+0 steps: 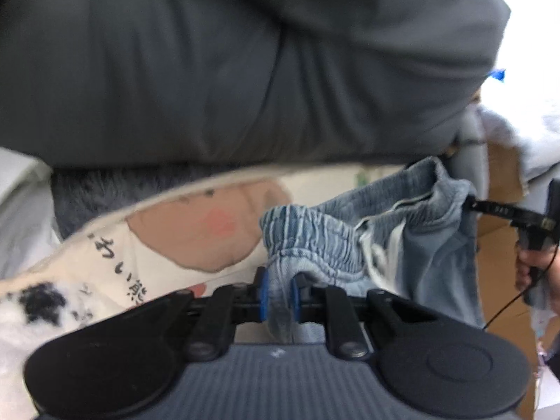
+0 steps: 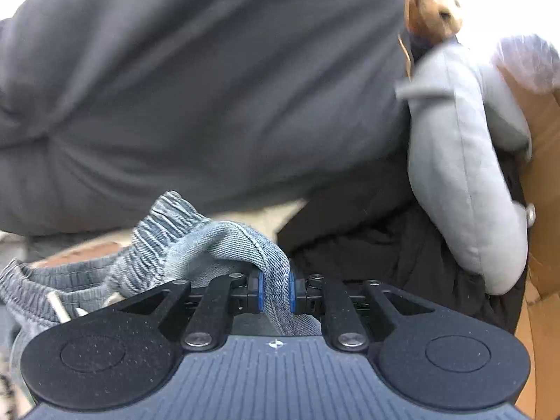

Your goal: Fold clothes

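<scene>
Light blue denim shorts (image 1: 350,234) with an elastic waistband hang stretched between both grippers. My left gripper (image 1: 279,297) is shut on one end of the waistband, its blue pads pressing the cloth. In the left wrist view the right gripper (image 1: 470,203) pinches the far end, held by a hand (image 1: 532,269). From the right wrist view, my right gripper (image 2: 274,294) is shut on a denim seam of the shorts (image 2: 210,241), and a white drawstring (image 2: 57,306) dangles at the left.
A dark grey padded cover (image 1: 227,63) fills the upper part of both views. Below the shorts lies a cream printed blanket (image 1: 150,238). A light grey plush toy (image 2: 462,161), black fabric (image 2: 385,245) and a cardboard box (image 2: 546,161) sit at the right.
</scene>
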